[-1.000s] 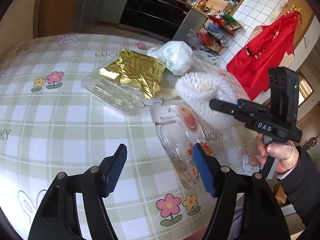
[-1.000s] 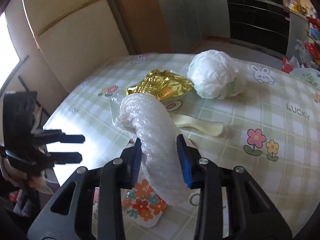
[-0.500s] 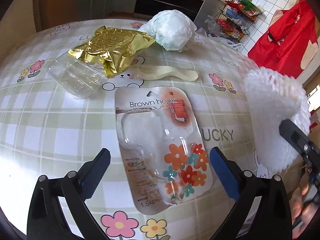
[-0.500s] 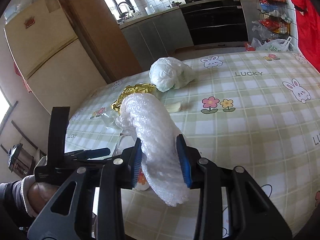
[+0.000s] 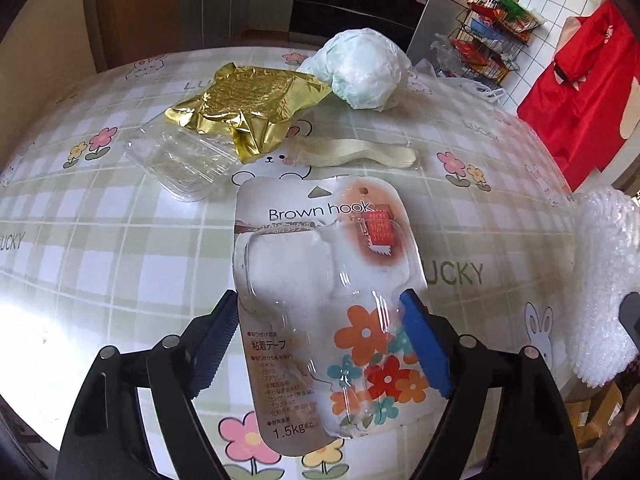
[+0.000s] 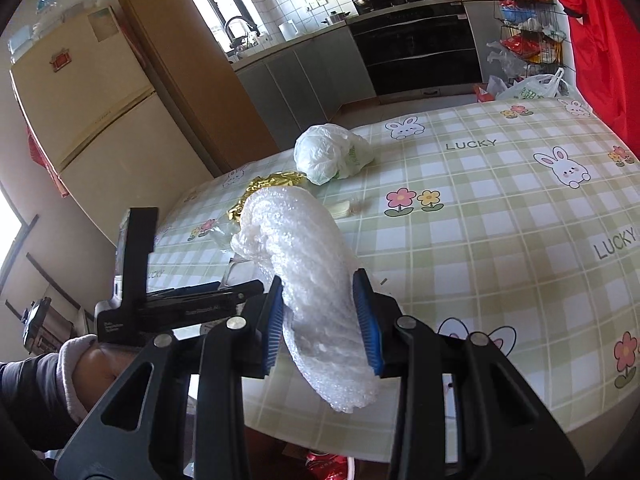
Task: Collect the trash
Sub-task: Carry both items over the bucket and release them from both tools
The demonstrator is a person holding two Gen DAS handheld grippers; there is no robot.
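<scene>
Your left tool [image 5: 322,334] straddles the hook package [image 5: 328,292] at the lower centre of the frame, its spread pads on either side of it; whether they grip it, you cannot tell. The package lies flat on the table [image 5: 120,264]. Your right tool [image 6: 320,320] is clenched on the bubble wrap [image 6: 308,264], mid-frame, held above the table's near edge.

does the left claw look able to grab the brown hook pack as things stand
Probably yes: the left claw is open with its fingers either side of the brown hook pack, which lies flat on the table with nothing over it.
</scene>
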